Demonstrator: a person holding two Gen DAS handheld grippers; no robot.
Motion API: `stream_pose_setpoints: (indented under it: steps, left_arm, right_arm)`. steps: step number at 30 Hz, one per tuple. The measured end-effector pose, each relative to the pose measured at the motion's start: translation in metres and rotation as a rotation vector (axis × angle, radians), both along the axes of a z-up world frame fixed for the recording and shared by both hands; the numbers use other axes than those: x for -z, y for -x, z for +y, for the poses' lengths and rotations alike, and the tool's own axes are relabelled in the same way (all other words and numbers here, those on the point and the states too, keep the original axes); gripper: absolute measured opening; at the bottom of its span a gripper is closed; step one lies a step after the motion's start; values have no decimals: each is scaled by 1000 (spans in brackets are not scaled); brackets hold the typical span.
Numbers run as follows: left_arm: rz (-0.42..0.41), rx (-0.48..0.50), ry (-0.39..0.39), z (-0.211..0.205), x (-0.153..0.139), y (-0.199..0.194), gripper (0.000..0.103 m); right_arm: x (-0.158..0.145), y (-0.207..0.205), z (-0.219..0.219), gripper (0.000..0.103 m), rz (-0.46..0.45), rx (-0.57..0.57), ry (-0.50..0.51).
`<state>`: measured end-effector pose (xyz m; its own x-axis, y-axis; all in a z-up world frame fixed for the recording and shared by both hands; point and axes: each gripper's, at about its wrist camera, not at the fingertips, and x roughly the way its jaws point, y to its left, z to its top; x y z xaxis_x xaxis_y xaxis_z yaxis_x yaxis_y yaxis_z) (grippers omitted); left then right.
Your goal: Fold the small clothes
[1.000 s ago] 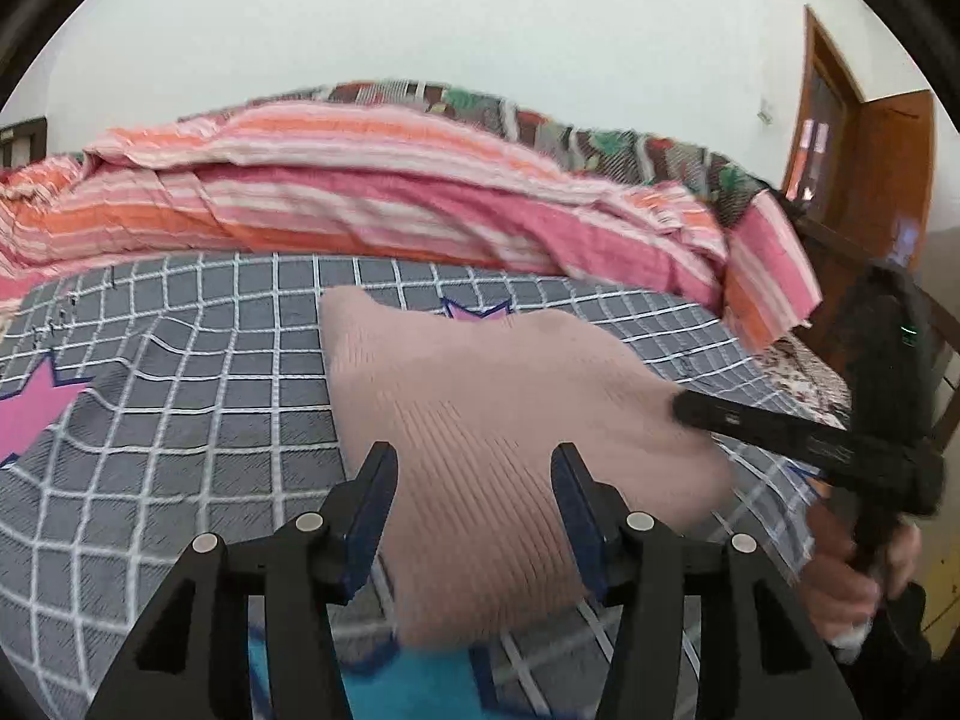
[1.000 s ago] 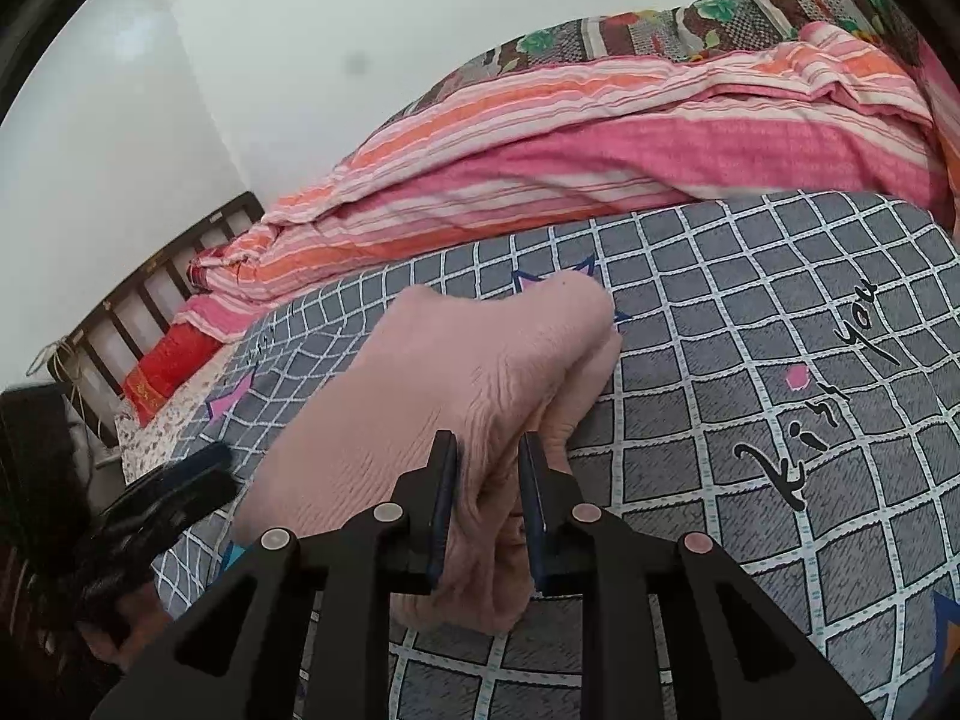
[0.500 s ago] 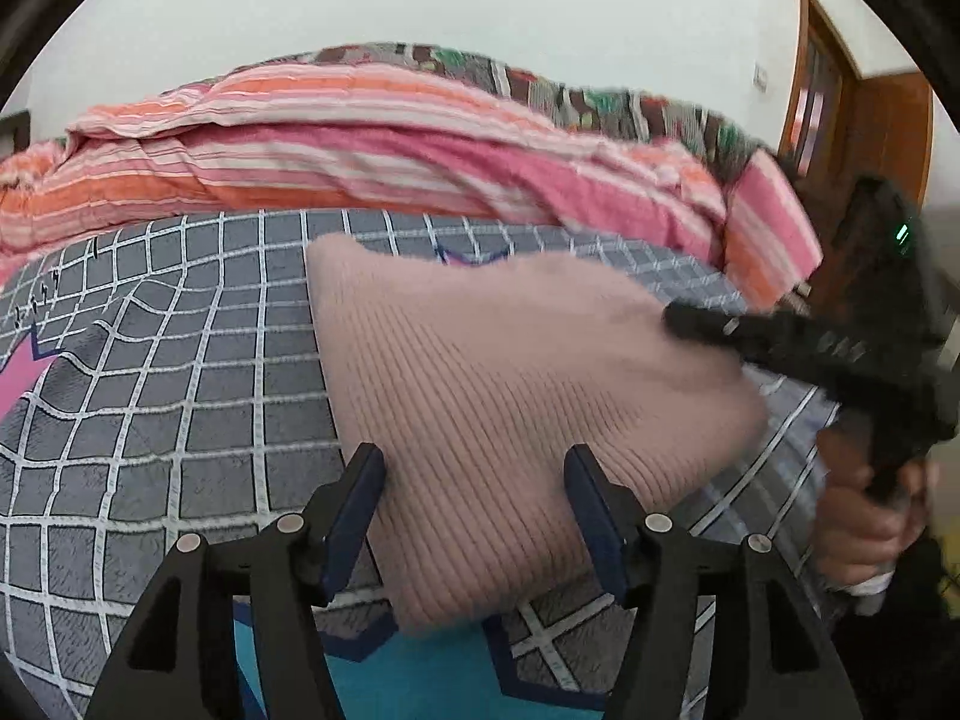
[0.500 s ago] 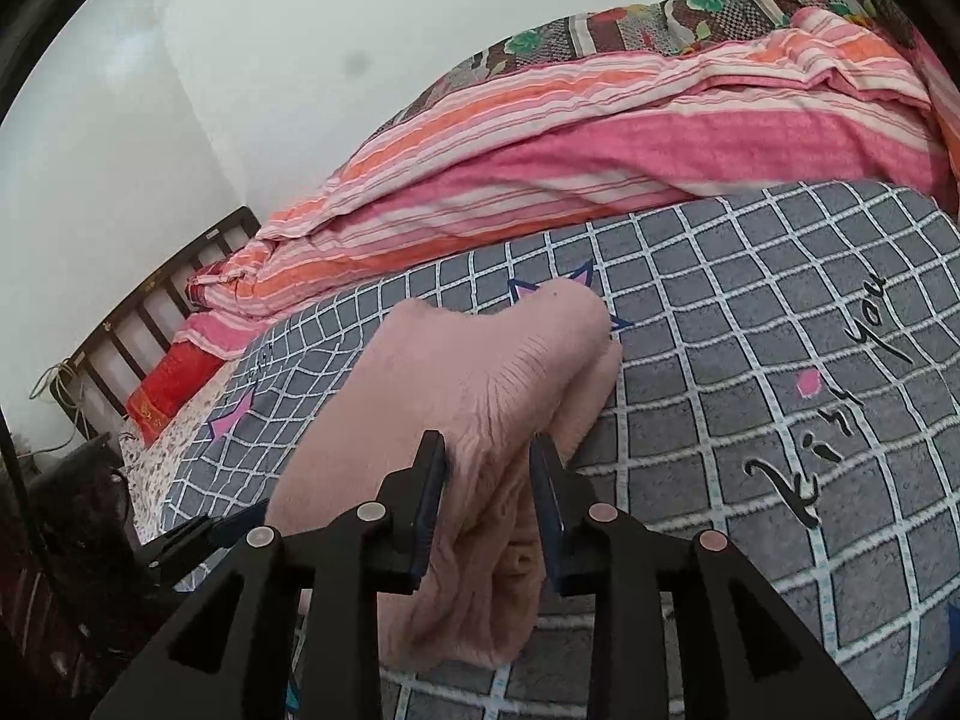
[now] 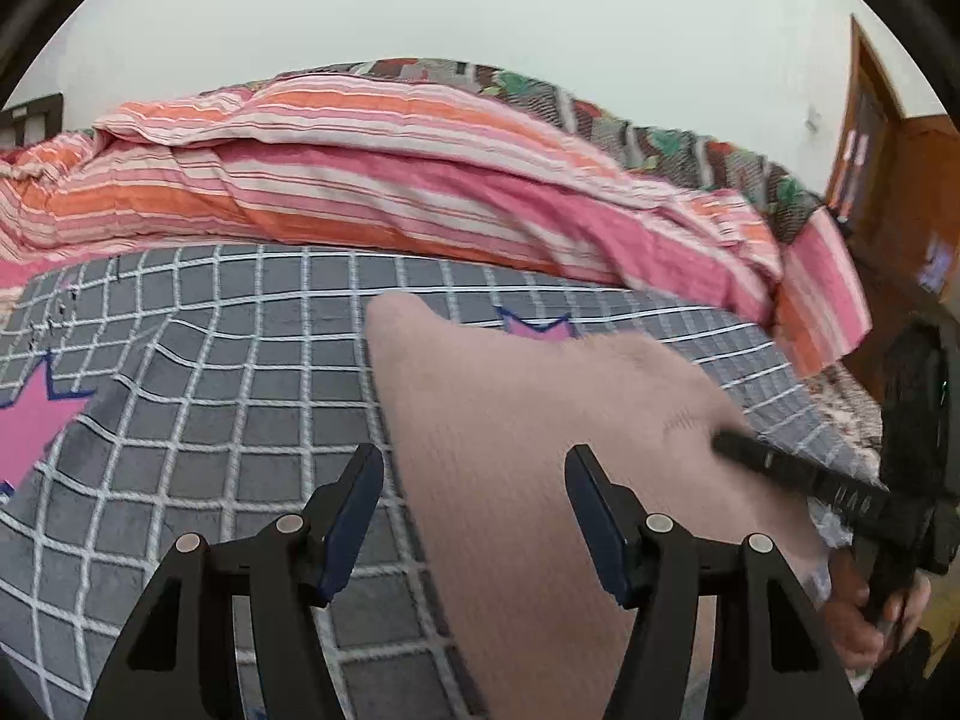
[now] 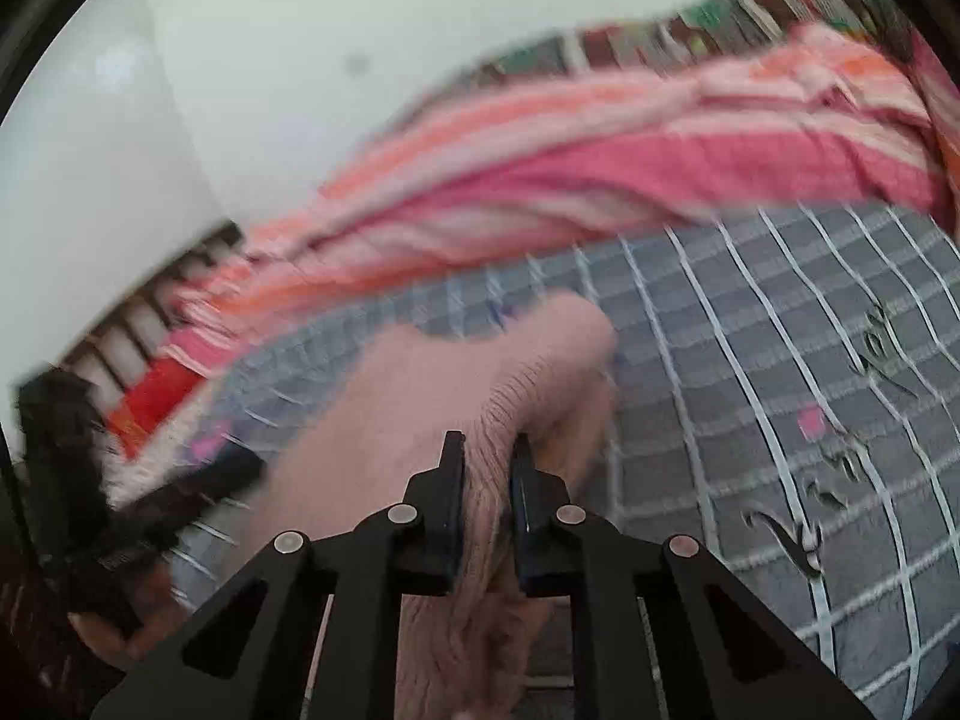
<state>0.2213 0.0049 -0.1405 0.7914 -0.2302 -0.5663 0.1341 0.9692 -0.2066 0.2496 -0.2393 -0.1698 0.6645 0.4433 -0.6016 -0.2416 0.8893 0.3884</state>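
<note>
Knit, pink and ribbed, lies soft and lumpy mid-bed on the grey checked cover. Right gripper has just squeezed narrow again, pinching a bunched fold that was looser before. Left gripper hangs wide open over the near edge, nothing gripped.
</note>
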Motion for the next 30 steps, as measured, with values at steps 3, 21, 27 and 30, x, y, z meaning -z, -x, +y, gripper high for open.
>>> stream_pose_setpoints:
  steps: [3,21,27,30]
  left_arm:
    - [41,-58,-31,4,5,-18,61]
    - [134,-122,-60,3,26,-104,39]
    - [117,-156,-80,5,25,-105,37]
    - [111,-142,-65,9,20,-98,37]
  right_arm:
    - [0,1,2,13,0,-1,20]
    - [4,4,3,16,-4,6,52]
    - [4,4,5,16,-5,20,73]
    - [5,4,7,16,3,37,98]
